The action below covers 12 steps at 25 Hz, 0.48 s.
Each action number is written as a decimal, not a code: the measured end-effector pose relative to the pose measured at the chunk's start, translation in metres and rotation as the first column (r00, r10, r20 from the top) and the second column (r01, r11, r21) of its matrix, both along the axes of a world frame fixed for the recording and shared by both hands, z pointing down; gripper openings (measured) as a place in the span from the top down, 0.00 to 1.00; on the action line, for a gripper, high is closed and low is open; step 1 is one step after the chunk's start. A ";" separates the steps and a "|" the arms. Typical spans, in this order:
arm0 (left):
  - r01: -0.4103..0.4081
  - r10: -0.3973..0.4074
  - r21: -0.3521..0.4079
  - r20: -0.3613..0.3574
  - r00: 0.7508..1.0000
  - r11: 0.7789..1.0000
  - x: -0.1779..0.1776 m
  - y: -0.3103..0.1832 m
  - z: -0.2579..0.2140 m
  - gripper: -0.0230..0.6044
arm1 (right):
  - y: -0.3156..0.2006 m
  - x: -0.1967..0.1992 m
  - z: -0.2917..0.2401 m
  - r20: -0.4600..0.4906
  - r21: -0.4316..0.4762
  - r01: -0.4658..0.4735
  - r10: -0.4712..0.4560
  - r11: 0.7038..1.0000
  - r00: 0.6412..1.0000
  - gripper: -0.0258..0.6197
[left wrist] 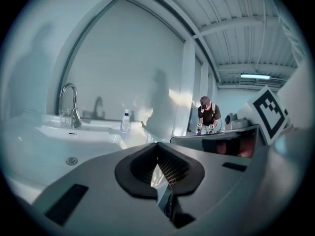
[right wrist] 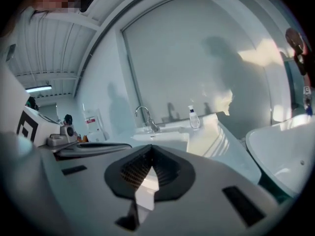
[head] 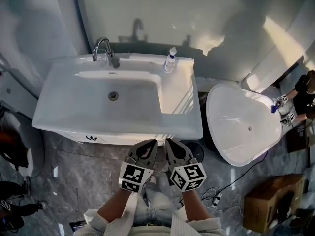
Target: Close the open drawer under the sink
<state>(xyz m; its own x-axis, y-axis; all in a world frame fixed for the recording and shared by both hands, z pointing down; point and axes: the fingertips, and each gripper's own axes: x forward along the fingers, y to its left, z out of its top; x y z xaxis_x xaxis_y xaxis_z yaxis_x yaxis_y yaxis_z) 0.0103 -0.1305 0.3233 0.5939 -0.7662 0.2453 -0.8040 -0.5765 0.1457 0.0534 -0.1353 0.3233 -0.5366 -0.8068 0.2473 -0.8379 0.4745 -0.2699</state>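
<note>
The white sink (head: 120,100) fills the middle of the head view. Below its front edge a thin white strip of the drawer front (head: 106,137) shows, with a small dark handle mark at its left; I cannot tell how far it stands out. My left gripper (head: 150,144) and right gripper (head: 170,142) are held side by side just in front of the sink's front edge, right of the middle. Both are shut with nothing between the jaws. In the left gripper view the left gripper (left wrist: 158,150) points over the basin; in the right gripper view the right gripper (right wrist: 150,150) does the same.
A faucet (head: 104,50) and a soap bottle (head: 170,62) stand at the sink's back. A white bathtub (head: 246,127) sits to the right, with a cardboard box (head: 273,200) and a cable (head: 221,191) on the marble floor. Another person (head: 301,97) works at the far right.
</note>
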 end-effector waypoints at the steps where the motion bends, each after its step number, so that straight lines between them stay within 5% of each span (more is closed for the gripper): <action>1: -0.004 0.004 0.014 -0.007 1.000 1.000 0.001 0.001 -0.011 0.94 | 0.001 -0.002 -0.011 0.007 0.014 0.011 -0.011 1.000 1.000 0.94; 12: -0.019 0.025 0.102 -0.060 0.998 0.995 0.008 0.015 -0.093 0.94 | 0.022 -0.007 -0.084 0.033 0.074 0.106 -0.109 0.992 0.993 0.94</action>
